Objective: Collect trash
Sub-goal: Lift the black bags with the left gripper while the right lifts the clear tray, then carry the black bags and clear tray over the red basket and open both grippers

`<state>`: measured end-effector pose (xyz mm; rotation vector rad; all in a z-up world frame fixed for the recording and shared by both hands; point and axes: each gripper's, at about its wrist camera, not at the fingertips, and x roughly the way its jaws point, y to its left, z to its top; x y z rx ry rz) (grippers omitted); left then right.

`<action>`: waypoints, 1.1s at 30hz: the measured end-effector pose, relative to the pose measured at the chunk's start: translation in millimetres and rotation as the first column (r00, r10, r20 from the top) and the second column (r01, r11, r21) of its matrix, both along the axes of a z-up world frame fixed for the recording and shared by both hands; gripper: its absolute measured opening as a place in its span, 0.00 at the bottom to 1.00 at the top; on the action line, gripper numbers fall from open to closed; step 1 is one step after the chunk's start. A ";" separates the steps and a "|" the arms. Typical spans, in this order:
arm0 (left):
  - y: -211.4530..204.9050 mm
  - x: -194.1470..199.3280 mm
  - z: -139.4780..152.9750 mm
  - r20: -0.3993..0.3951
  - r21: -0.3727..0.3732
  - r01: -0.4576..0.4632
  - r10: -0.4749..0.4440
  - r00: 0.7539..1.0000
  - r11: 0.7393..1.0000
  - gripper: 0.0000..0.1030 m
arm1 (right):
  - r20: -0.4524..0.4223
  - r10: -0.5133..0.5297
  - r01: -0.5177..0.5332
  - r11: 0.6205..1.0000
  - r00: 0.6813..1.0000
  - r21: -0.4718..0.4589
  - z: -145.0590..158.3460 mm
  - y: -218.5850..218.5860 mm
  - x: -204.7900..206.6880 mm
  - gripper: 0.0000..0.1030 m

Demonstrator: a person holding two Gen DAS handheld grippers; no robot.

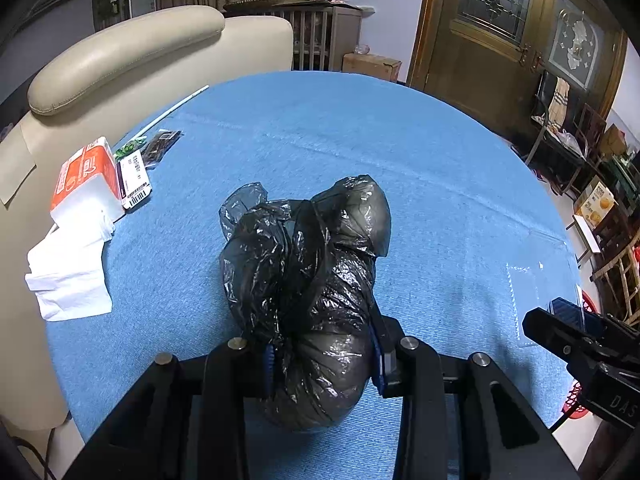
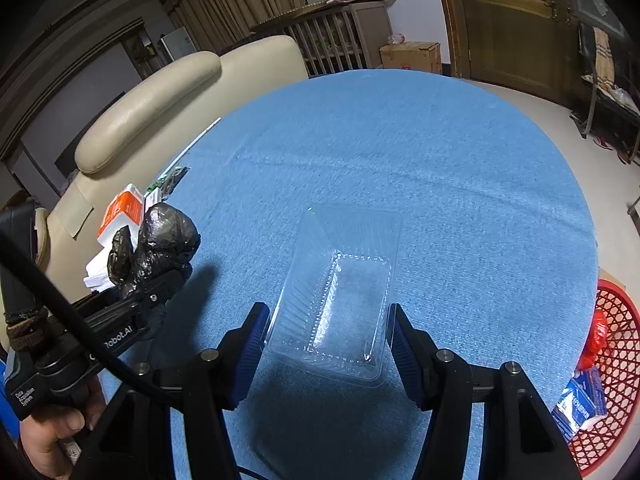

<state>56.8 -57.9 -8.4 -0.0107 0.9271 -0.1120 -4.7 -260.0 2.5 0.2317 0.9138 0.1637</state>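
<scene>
A crumpled black plastic bag [image 1: 312, 272] stands up between the pads of my left gripper [image 1: 324, 356], which is shut on its lower part just above the blue tablecloth [image 1: 360, 140]. From the right wrist view the same bag [image 2: 168, 236] pokes out of that gripper at the left. My right gripper [image 2: 328, 332] is shut on a clear plastic tray [image 2: 344, 280]; its blue pads press the tray's two long sides. The tray casts a shadow on the cloth below. In the left wrist view the right gripper [image 1: 560, 320] shows at the right edge.
An orange tissue pack [image 1: 88, 176], loose white tissues [image 1: 68, 276], small packets [image 1: 160, 144] and a white straw [image 1: 176, 108] lie along the table's left side. A beige sofa [image 1: 120, 52] stands behind them. A red basket [image 2: 616, 340] holding wrappers sits beyond the table's right edge.
</scene>
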 end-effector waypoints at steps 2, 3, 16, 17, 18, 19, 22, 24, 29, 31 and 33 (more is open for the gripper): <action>-1.1 -0.2 0.7 0.002 0.001 0.004 -0.004 1.000 1.000 0.37 | 0.001 -0.003 0.003 1.000 1.000 0.000 -0.3 -0.9 -1.2 0.61; -1.5 -0.2 1.0 0.004 0.003 0.006 -0.006 1.000 1.000 0.37 | 0.000 -0.005 0.005 1.000 1.000 0.001 -0.5 -1.4 -1.8 0.61; -19.9 -1.4 10.3 0.027 0.021 0.051 -0.051 0.998 0.998 0.37 | 0.008 -0.041 0.041 0.999 0.999 0.009 0.9 -11.5 -8.2 0.61; -22.7 -1.7 11.4 0.030 0.023 0.057 -0.057 0.998 0.998 0.37 | 0.009 -0.046 0.046 0.999 0.999 0.011 1.1 -13.0 -9.0 0.61; -24.7 -1.7 12.3 0.031 0.024 0.060 -0.061 0.998 0.998 0.37 | 0.010 -0.050 0.050 0.999 0.999 0.012 1.1 -15.6 -9.8 0.61; -27.3 -1.7 13.0 0.032 0.026 0.066 -0.067 0.997 0.997 0.37 | 0.012 -0.055 0.055 0.998 0.998 0.013 1.5 -18.2 -10.6 0.61; -35.8 -2.7 15.0 0.035 0.028 0.083 -0.084 0.996 0.996 0.37 | 0.016 -0.068 0.068 0.998 0.998 0.015 2.7 -23.4 -13.1 0.61; -42.2 -3.5 16.6 0.038 0.031 0.096 -0.097 0.995 0.995 0.37 | 0.020 -0.077 0.077 0.997 0.997 0.016 3.5 -28.1 -15.0 0.61; -61.5 -4.8 20.2 0.044 0.036 0.141 -0.143 0.989 0.989 0.37 | 0.022 -0.111 0.111 0.994 0.994 0.020 3.5 -41.4 -22.0 0.61; -67.3 -5.6 21.2 0.047 0.036 0.159 -0.161 0.986 0.987 0.37 | 0.021 -0.127 0.127 0.992 0.992 0.021 3.4 -49.5 -26.8 0.61; -77.4 -7.2 22.2 0.048 0.038 0.184 -0.186 0.981 0.982 0.37 | 0.020 -0.146 0.146 0.989 0.989 0.021 3.3 -56.0 -31.0 0.61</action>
